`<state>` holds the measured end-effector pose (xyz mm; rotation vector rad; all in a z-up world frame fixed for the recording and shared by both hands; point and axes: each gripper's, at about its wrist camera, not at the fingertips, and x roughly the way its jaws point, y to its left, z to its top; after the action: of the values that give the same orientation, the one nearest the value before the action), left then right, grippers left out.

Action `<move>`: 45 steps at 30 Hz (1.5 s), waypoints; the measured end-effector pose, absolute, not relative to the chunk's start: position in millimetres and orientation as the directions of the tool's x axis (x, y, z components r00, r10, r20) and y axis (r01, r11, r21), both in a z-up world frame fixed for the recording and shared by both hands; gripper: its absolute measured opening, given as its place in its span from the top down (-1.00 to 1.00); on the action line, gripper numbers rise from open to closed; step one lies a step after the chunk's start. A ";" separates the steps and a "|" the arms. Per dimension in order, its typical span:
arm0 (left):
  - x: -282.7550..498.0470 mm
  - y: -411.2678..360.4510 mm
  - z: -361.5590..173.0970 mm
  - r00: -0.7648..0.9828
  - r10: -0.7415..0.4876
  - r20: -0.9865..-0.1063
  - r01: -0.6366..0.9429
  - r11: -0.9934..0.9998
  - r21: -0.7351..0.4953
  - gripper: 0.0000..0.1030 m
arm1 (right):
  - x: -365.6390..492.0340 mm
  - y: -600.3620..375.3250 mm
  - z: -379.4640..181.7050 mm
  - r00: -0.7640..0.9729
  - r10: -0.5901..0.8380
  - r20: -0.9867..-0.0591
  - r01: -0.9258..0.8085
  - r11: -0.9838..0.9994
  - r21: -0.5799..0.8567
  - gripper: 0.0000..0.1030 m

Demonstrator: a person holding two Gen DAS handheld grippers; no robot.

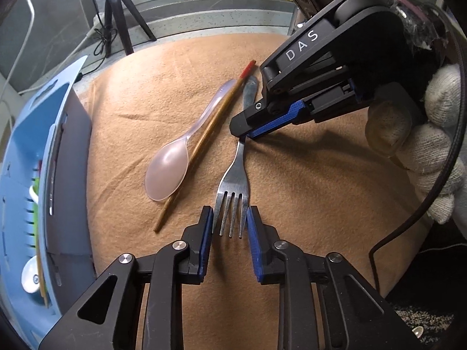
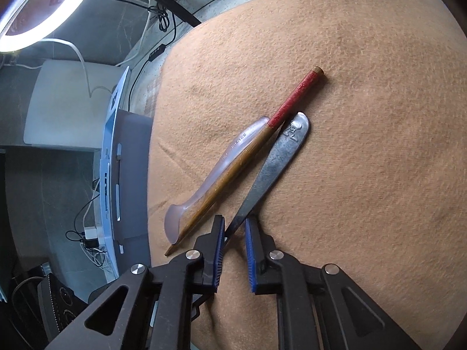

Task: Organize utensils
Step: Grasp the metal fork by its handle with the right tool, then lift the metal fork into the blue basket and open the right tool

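**Fork lies between both grippers on the tan cloth**

The metal fork (image 1: 233,180) lies flat on the tan cloth (image 1: 306,189). Its tines point toward the left gripper (image 1: 230,218), and they sit between its two blue pads, which are a little apart and stand just beside the outer tines; I cannot tell if they touch them. The right gripper (image 1: 243,132) is down on the middle of the fork's handle. In the right wrist view its fingers (image 2: 219,233) stand on both sides of the thin handle (image 2: 271,169) with a gap between the pads, so it does not clamp the fork. A hand in a white glove (image 1: 432,151) holds this gripper.

Left of the fork lie a clear plastic spoon (image 1: 172,169) and a wooden chopstick (image 1: 210,143) with a red end, touching each other. A blue utensil holder (image 1: 35,175) stands at the left edge of the cloth.
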<state>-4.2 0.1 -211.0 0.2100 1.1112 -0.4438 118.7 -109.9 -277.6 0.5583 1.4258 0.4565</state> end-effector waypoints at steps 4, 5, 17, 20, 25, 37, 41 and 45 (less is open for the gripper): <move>1.3 1.8 -212.1 0.362 -0.254 -0.897 0.445 0.893 -0.074 0.59 | 122.1 -113.1 -281.2 0.086 0.623 -0.778 0.079 0.774 0.628 0.76; 1.2 2.0 -212.1 0.362 -0.257 -0.896 0.444 0.893 -0.077 0.59 | 121.9 -113.1 -281.1 0.090 0.621 -0.779 0.083 0.775 0.627 0.76; 3.0 4.8 -202.2 0.357 -0.324 -0.876 0.458 0.878 -0.138 0.59 | 105.1 -123.0 -270.0 0.134 0.624 -0.770 0.101 0.764 0.637 0.79; 2.0 5.2 -197.1 0.365 -0.335 -0.869 0.463 0.875 -0.143 0.59 | 101.1 -126.7 -262.6 0.153 0.631 -0.760 0.105 0.755 0.648 0.80; -2.8 11.5 -185.5 0.385 -0.348 -0.855 0.466 0.873 -0.146 0.59 | 99.0 -120.4 -245.8 0.179 0.643 -0.745 0.075 0.746 0.662 0.83; -18.5 66.2 -162.0 0.458 -0.294 -0.839 0.381 0.918 -0.114 0.59 | 101.9 -49.3 -216.9 0.155 0.700 -0.697 -0.038 0.710 0.704 0.87; -26.9 98.6 -155.5 0.485 -0.253 -0.837 0.325 0.941 -0.096 0.59 | 103.1 -9.5 -210.7 0.123 0.717 -0.686 -0.093 0.697 0.711 0.88; -32.1 128.6 -153.0 0.499 -0.226 -0.837 0.271 0.958 -0.097 0.59 | 107.6 30.7 -208.5 0.089 0.722 -0.686 -0.140 0.691 0.709 0.88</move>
<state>-32.1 128.6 -153.0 0.0492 1.0047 -0.3008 107.6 30.7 -208.5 0.5405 1.3377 0.6894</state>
